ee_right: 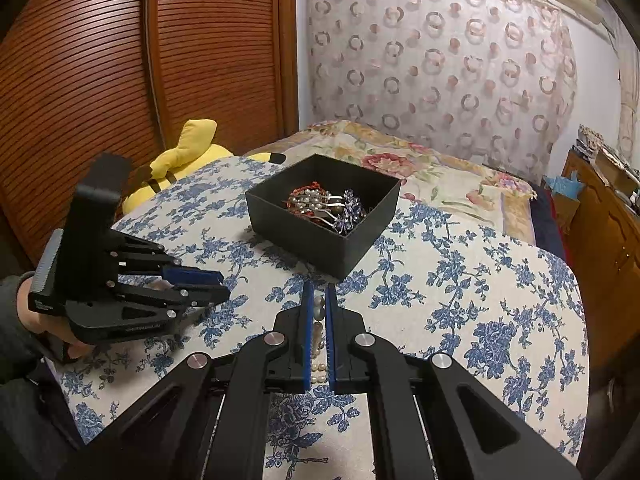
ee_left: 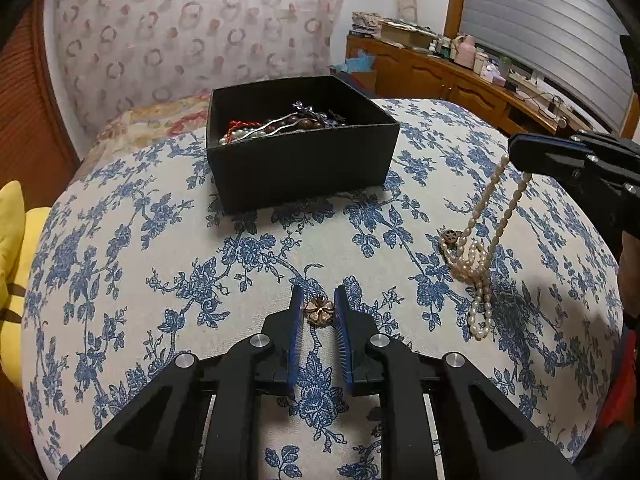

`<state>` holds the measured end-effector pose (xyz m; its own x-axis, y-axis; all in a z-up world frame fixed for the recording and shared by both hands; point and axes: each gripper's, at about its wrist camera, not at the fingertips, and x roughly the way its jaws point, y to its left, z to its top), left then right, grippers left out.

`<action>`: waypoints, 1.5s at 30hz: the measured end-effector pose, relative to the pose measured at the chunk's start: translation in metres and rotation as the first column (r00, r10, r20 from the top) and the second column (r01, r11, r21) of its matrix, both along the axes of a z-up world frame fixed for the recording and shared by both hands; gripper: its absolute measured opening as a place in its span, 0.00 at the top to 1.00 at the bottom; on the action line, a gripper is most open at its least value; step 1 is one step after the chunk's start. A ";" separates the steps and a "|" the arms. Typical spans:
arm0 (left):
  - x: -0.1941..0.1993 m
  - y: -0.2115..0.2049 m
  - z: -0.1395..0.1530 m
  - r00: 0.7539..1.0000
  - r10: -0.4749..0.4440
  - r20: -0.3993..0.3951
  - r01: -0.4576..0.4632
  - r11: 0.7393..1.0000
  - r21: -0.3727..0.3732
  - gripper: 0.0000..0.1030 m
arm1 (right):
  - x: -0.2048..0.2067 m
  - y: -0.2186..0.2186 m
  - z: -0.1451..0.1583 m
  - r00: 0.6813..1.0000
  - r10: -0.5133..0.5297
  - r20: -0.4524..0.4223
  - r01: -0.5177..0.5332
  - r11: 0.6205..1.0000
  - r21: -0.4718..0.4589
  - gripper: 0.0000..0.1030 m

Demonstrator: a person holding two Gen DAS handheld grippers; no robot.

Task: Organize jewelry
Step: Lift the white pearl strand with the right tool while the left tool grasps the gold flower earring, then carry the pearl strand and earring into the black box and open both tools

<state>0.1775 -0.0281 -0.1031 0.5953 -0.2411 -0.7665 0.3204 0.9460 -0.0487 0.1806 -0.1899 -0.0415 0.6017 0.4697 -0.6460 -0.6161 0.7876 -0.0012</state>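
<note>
Right tool (ee_right: pixel 319 312) clenched on pearl necklace (ee_left: pixel 478 264), strand hanging long-axis down, its tail pooled on the floral bedspread (ee_left: pixel 160 240). Left tool (ee_left: pixel 318 308) parted around a small flower brooch (ee_left: pixel 319 309), not yet gripping. Black box (ee_left: pixel 300 152) sits toward frame top, dead ahead of both.

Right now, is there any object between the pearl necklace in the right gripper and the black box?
Nothing visible: only bare floral cloth lies between the pearl necklace, held by the right gripper, and the black box.
</note>
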 end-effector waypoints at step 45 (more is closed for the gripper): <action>0.071 0.019 0.082 0.989 0.035 0.146 -0.022 0.996 -0.088 0.86 | 0.070 0.053 0.171 0.943 0.041 0.331 -0.042 0.999 -0.004 0.94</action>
